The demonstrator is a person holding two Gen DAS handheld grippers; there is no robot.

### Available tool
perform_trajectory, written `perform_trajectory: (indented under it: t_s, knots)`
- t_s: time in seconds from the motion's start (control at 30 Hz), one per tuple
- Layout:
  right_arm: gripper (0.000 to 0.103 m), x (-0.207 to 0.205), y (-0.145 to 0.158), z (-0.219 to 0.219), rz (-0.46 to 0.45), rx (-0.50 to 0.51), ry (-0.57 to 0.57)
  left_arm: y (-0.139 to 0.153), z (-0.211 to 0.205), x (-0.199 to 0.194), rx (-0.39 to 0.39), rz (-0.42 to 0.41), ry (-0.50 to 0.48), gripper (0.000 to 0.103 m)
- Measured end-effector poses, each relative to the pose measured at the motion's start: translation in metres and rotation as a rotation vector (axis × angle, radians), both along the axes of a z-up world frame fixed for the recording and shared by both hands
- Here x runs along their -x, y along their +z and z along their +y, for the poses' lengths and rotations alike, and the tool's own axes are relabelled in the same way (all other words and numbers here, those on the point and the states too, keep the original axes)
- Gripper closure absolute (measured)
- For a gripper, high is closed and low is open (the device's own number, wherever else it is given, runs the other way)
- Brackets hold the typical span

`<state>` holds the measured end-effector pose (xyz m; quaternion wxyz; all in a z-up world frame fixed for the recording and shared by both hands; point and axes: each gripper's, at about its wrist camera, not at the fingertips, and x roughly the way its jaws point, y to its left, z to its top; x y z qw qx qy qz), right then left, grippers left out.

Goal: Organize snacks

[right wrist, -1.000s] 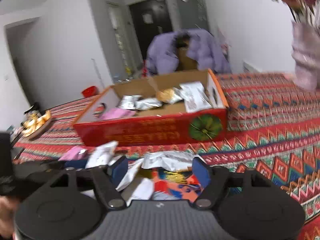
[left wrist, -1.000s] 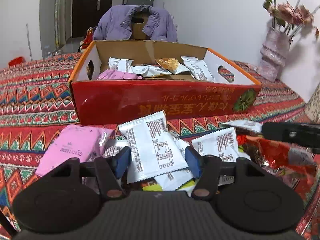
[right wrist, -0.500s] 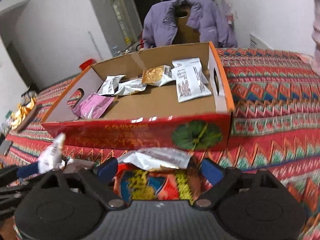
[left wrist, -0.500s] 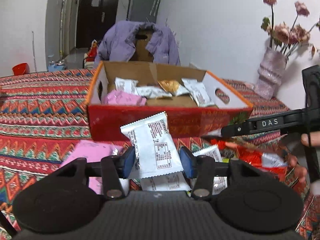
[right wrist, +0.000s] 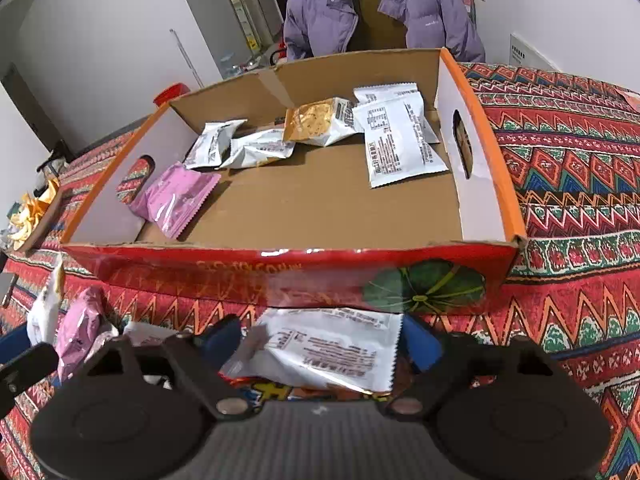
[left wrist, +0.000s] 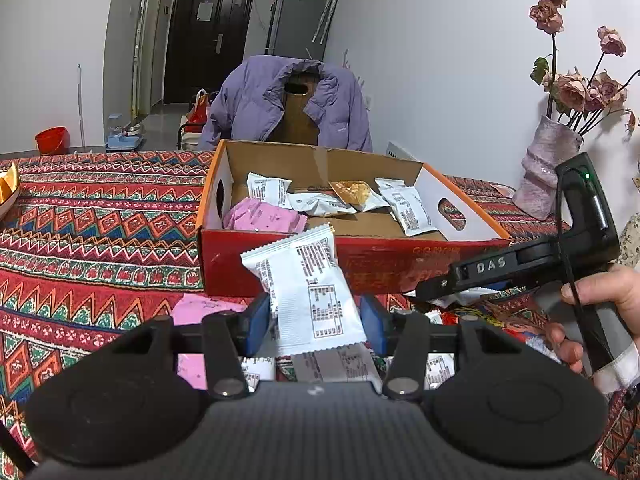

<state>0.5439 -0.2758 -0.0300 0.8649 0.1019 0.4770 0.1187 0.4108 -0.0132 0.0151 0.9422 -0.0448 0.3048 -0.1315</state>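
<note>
left gripper up with a white packet, right gripper over the loose pile

left gripper: blue pads pressed on both sides of a white snack packet, held upright and clear of the cloth, just short of the red front wall of the cardboard box. gripper tilted gently downward toward the box.

right gripper: jaws closing, a flat white packet lying between them on top of a red-orange wrapper; pads not seen pressing on it. pitched steeply down, close against the box front. in the left view a hand grips its black handle.

vs. one second ago: the held packet was down among the pile, the jaws wider; now it is raised and the box interior shows more fully. the right gripper has come in nearer the box and points lower.

count, inside box: one pink packet by the left wall; two silver-white packets mid-back; one with a golden window; two white packets stacked at right. outside: two pink packets in the pile at left. striped tablecloth underneath.
</note>
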Motion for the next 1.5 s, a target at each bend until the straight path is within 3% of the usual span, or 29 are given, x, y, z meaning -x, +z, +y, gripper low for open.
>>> perform_trajectory:
  t_s: [0.03, 0.13, 0.47, 0.73, 1.07, 1.27, 1.5]
  knots:
    - [0.031, 0.0, 0.0, -0.003, 0.002, -0.009, -0.002, -0.001, 0.0, 0.001, 0.0, 0.0, -0.001, 0.054]
    - [0.037, 0.004, 0.002, -0.007, 0.005, -0.039, -0.003, -0.002, 0.001, 0.004, 0.001, 0.004, 0.0, 0.054]
    - [0.038, 0.04, 0.035, -0.012, -0.095, -0.054, -0.007, 0.011, 0.002, 0.027, 0.006, -0.016, 0.004, 0.054]
    - [0.038, 0.135, 0.093, 0.006, -0.315, 0.029, 0.053, 0.038, 0.002, 0.092, -0.011, -0.081, 0.007, 0.053]
    - [0.038, 0.273, 0.124, 0.025, -0.49, 0.116, 0.111, 0.054, 0.003, 0.198, -0.026, -0.159, 0.025, 0.053]
    - [0.038, 0.332, 0.121, 0.035, -0.513, 0.103, 0.16, 0.052, 0.002, 0.247, -0.078, -0.182, 0.038, 0.053]
    - [0.037, 0.361, 0.12, 0.028, -0.52, 0.153, 0.13, 0.049, 0.003, 0.275, -0.101, -0.166, 0.055, 0.053]
